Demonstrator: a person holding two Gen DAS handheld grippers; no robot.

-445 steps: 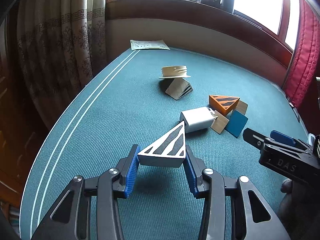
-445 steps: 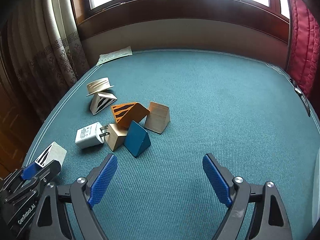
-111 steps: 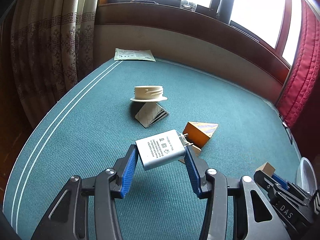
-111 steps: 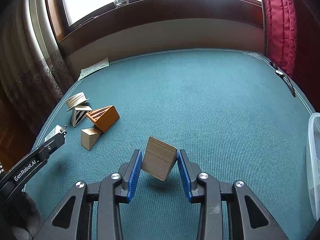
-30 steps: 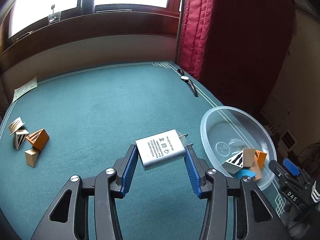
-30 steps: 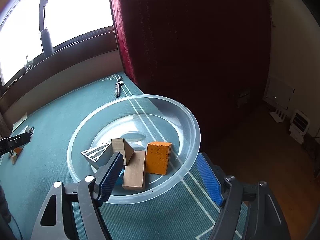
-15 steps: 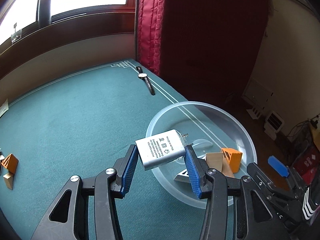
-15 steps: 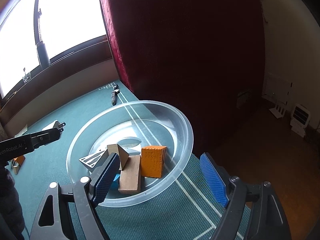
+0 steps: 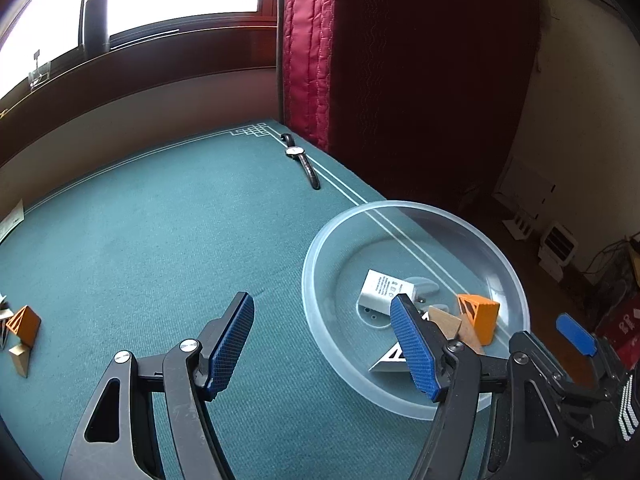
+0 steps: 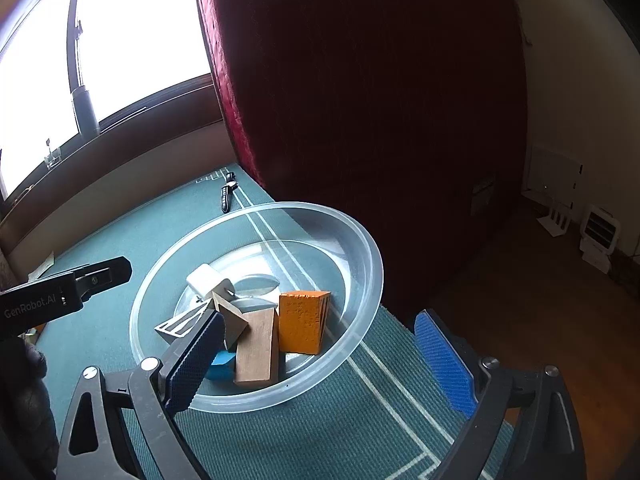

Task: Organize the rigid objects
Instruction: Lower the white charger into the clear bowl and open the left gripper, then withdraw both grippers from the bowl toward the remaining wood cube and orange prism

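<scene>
A clear plastic bowl sits at the table's right edge. In it lie a white charger, an orange block, tan wooden wedges, a striped white wedge and a blue piece. My left gripper is open and empty at the bowl's left rim. My right gripper is open and empty over the bowl's near rim. An orange wedge and a tan wedge lie on the green cloth far left.
A wristwatch lies near the table's far right corner. A red curtain hangs behind the bowl. The table edge drops to the floor right of the bowl. A paper sheet lies at the far left.
My left gripper opened and the white charger dropped into the bowl. The right gripper stayed open over the bowl.
</scene>
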